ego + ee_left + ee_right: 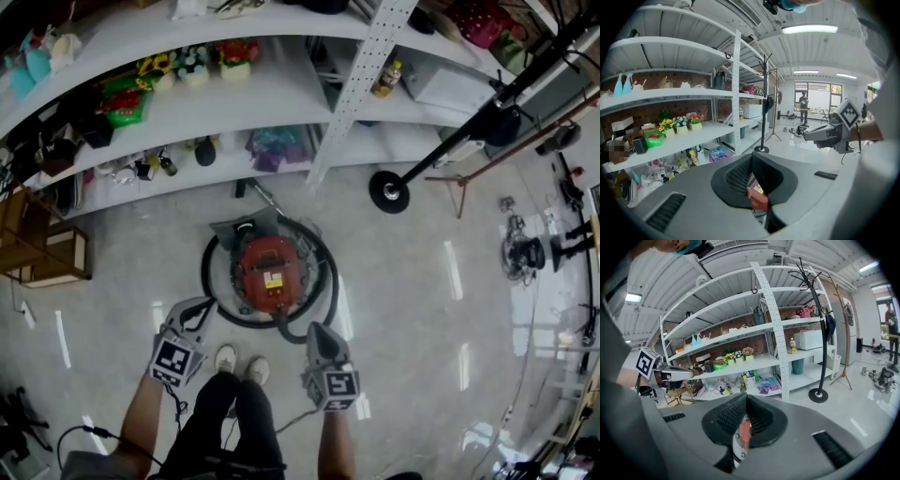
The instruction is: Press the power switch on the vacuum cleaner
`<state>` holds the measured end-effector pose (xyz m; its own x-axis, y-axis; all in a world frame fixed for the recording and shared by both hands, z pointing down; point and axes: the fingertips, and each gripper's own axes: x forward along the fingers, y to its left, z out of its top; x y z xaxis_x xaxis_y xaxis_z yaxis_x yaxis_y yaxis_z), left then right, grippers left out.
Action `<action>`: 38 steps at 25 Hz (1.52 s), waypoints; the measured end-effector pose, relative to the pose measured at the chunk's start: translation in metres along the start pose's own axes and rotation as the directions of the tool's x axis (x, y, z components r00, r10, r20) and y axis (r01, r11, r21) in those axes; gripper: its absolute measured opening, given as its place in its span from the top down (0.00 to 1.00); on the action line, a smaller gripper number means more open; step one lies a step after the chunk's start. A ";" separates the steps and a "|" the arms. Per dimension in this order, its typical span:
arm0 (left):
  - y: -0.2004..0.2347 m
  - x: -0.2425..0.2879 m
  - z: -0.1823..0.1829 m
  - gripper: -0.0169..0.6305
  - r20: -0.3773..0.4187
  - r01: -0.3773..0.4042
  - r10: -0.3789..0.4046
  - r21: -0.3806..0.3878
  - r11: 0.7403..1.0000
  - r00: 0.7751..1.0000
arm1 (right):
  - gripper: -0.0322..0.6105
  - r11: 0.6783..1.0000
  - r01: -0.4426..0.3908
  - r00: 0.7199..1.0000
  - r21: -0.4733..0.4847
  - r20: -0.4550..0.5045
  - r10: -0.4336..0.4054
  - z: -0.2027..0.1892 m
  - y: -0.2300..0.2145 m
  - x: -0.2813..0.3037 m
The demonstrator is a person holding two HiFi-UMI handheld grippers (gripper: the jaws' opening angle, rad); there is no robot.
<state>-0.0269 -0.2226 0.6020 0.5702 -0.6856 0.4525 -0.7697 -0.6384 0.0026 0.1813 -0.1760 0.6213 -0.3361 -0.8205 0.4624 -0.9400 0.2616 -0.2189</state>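
Observation:
A red canister vacuum cleaner (269, 272) stands on the pale floor, ringed by its black hose (212, 292), just in front of the person's shoes (239, 361). My left gripper (207, 303) hovers at the vacuum's near left, its fingertips meeting, nothing held. My right gripper (312, 327) hangs at the near right beside the hose, also shut and empty. In the left gripper view the vacuum's red body (757, 194) shows through the slit below the left gripper (751, 161) tips. In the right gripper view the vacuum (745, 432) shows below the right gripper (746, 399). No switch is discernible.
White shelving (281, 103) with flower pots (192, 67) and clutter runs behind the vacuum. A coat stand's round base (389, 190) sits to the right, a wooden crate (52, 255) to the left. Tripods and cables (525, 253) lie far right. A person (804, 107) stands far off.

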 end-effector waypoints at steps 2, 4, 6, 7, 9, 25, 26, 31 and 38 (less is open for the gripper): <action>-0.001 0.010 -0.016 0.96 -0.015 0.022 -0.022 0.029 0.999 1.000 | 0.93 1.000 -0.007 1.000 -0.003 -0.008 0.007 -0.015 -0.004 0.011; -0.003 0.020 -0.030 0.96 -0.025 0.042 -0.041 0.052 0.998 0.999 | 0.93 1.000 -0.008 1.000 -0.003 -0.015 0.007 -0.026 -0.008 0.021; -0.007 0.028 -0.042 0.96 -0.029 0.059 -0.057 0.059 0.997 0.998 | 0.93 1.000 -0.005 1.000 -0.002 -0.016 0.005 -0.036 -0.011 0.030; -0.008 0.033 -0.049 0.96 -0.031 0.065 -0.063 0.059 0.996 0.998 | 0.93 1.000 -0.007 1.000 -0.001 -0.017 0.007 -0.043 -0.013 0.036; -0.010 0.041 -0.061 0.96 -0.037 0.072 -0.070 0.056 0.996 0.997 | 0.93 1.000 -0.010 1.000 0.004 -0.023 0.011 -0.056 -0.017 0.046; -0.007 0.079 -0.134 0.96 -0.076 0.089 -0.085 0.054 0.995 0.994 | 0.93 0.999 -0.045 0.997 0.012 -0.059 0.046 -0.125 -0.032 0.107; -0.007 0.081 -0.138 0.96 -0.080 0.091 -0.087 0.054 0.994 0.993 | 0.93 0.999 -0.047 0.997 0.011 -0.061 0.048 -0.130 -0.033 0.111; -0.010 0.088 -0.155 0.96 -0.087 0.104 -0.100 0.040 0.994 0.991 | 0.93 0.998 -0.060 0.995 0.013 -0.078 0.061 -0.153 -0.037 0.130; -0.010 0.090 -0.161 0.96 -0.076 0.105 -0.100 0.054 0.993 0.992 | 0.93 0.998 -0.063 0.995 0.022 -0.079 0.065 -0.177 -0.042 0.156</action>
<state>-0.0138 -0.2217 0.7868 0.6211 -0.5895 0.5165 -0.6893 -0.7245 0.0019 0.1583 -0.2248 0.8545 -0.4000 -0.7591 0.5136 -0.9153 0.3021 -0.2663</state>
